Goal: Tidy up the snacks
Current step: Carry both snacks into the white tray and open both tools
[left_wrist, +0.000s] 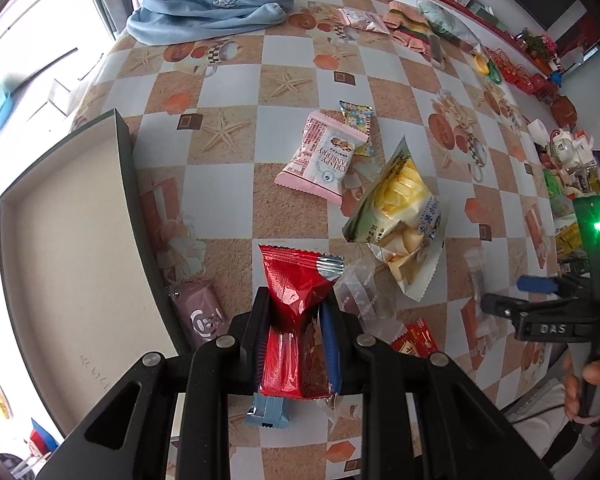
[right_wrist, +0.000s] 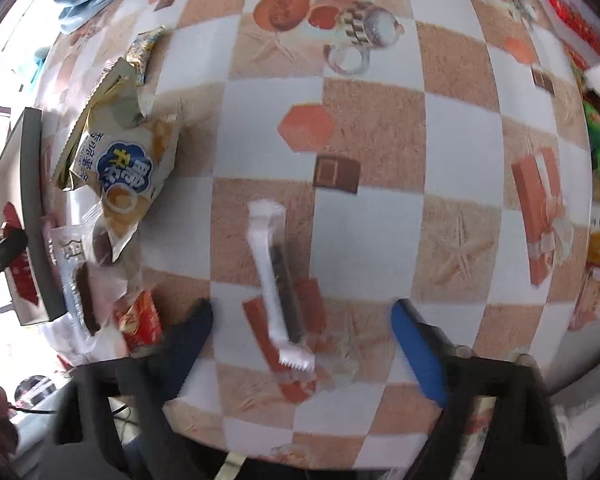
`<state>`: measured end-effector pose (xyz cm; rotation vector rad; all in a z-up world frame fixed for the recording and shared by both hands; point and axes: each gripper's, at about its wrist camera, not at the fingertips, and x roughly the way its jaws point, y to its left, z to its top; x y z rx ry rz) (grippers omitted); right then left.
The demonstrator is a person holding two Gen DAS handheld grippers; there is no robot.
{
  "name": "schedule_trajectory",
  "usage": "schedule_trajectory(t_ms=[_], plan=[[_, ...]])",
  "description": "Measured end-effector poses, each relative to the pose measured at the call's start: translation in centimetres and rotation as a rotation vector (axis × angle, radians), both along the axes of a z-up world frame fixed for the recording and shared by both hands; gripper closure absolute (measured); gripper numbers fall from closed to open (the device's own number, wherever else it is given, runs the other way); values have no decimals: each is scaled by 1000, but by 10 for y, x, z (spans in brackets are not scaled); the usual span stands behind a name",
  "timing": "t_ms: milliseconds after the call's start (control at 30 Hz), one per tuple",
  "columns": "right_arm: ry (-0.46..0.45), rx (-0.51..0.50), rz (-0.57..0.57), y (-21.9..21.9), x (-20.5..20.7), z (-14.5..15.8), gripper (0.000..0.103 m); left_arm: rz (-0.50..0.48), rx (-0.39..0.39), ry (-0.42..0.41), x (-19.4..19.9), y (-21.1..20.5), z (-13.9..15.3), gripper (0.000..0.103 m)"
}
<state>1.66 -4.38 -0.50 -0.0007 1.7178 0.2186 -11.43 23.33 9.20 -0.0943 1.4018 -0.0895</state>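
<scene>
My left gripper (left_wrist: 296, 300) is shut on a red foil snack packet (left_wrist: 294, 280) and holds it above the table beside a dark, white-lined box (left_wrist: 68, 240) on the left. My right gripper (right_wrist: 302, 316) is open, its fingers on either side of a clear stick packet (right_wrist: 276, 284) with a dark bar inside, lying on the tablecloth. A pink cranberry packet (left_wrist: 324, 156), a yellow chip bag (left_wrist: 400, 204), a small flowered packet (left_wrist: 356, 118), a mauve packet (left_wrist: 202, 312) and a small red packet (left_wrist: 416, 336) lie loose on the table.
A blue garment (left_wrist: 208, 4) lies at the far end of the table. More snacks and clutter (left_wrist: 412, 24) line the far right edge. In the right wrist view the chip bag (right_wrist: 120, 160), a clear wrapper (right_wrist: 80, 280) and a red packet (right_wrist: 140, 320) crowd the left, next to the box (right_wrist: 28, 200).
</scene>
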Motion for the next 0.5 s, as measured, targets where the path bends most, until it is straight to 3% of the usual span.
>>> schedule_trajectory(t_ms=[33,100,167,200,300,500], plan=[[-4,-10,18,3,0,-2,12,-1,1,-3,-1,0,2,77],[-1,-27,63,13,0,-9,25,-4,1,-8,-3,0,6,77],[21,-50,85,21,0,-18,49,-4,9,-12,-6,2,9,77],[19,-73,92,24,-1,-20,51,-2,12,-14,-8,4,11,77],[-3,-116,117,31,-5,-19,85,17,21,-23,-14,13,17,77],[44,70,-25,16,-2,-3,86,92,47,-32,-31,46,26,77]])
